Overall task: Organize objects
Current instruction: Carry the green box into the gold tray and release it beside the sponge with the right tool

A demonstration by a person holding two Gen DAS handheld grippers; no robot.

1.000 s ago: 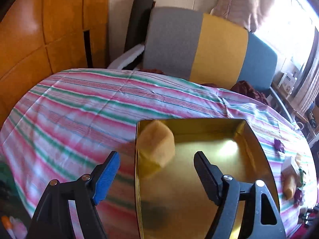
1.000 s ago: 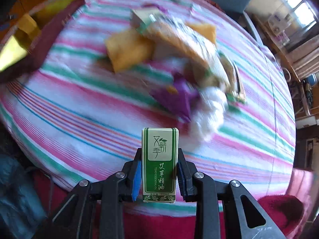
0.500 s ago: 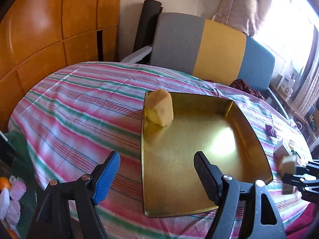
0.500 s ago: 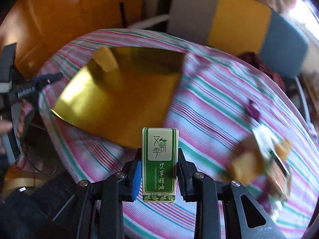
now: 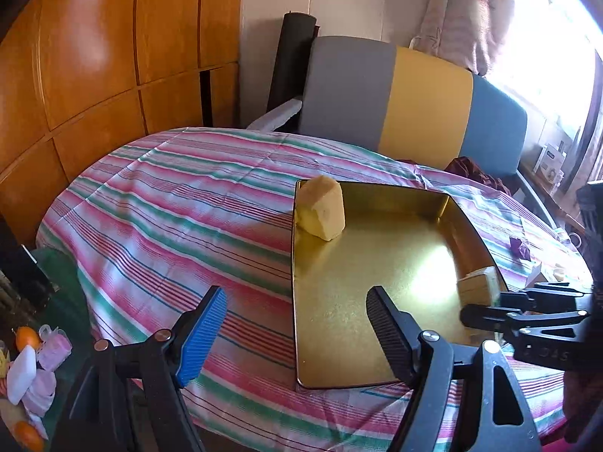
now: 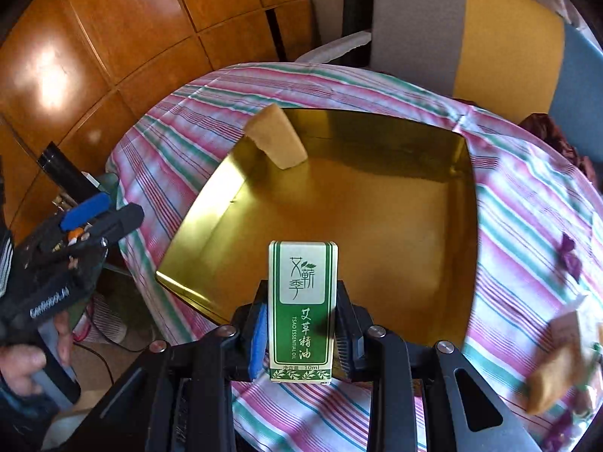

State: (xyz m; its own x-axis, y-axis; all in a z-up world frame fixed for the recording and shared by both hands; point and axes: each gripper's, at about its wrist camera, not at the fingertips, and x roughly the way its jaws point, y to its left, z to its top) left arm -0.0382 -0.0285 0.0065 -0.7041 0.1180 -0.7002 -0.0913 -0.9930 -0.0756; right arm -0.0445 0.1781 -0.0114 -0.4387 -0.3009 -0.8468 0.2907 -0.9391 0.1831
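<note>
A gold tray (image 5: 377,346) (image 6: 433,233) lies on the striped table. A yellow sponge-like block (image 5: 322,213) (image 6: 277,141) stands in its far left corner. My right gripper (image 6: 301,333) is shut on a green and white essential oil box (image 6: 302,309), held upright above the tray's near edge. In the left wrist view the box (image 5: 478,288) and the right gripper (image 5: 490,303) show over the tray's right rim. My left gripper (image 5: 297,333) is open and empty, above the tray's near left edge; it also shows in the right wrist view (image 6: 86,213).
A pile of loose things lies on the cloth right of the tray: a yellow block (image 6: 557,361) and a purple wrapper (image 6: 569,254) (image 5: 518,246). A grey, yellow and blue sofa (image 5: 414,109) stands behind the table. Wooden panels (image 5: 94,56) are on the left.
My right gripper has swung with the box from the pile of things to above the tray. My left gripper has drawn back from the tray, leaving the yellow block in the corner.
</note>
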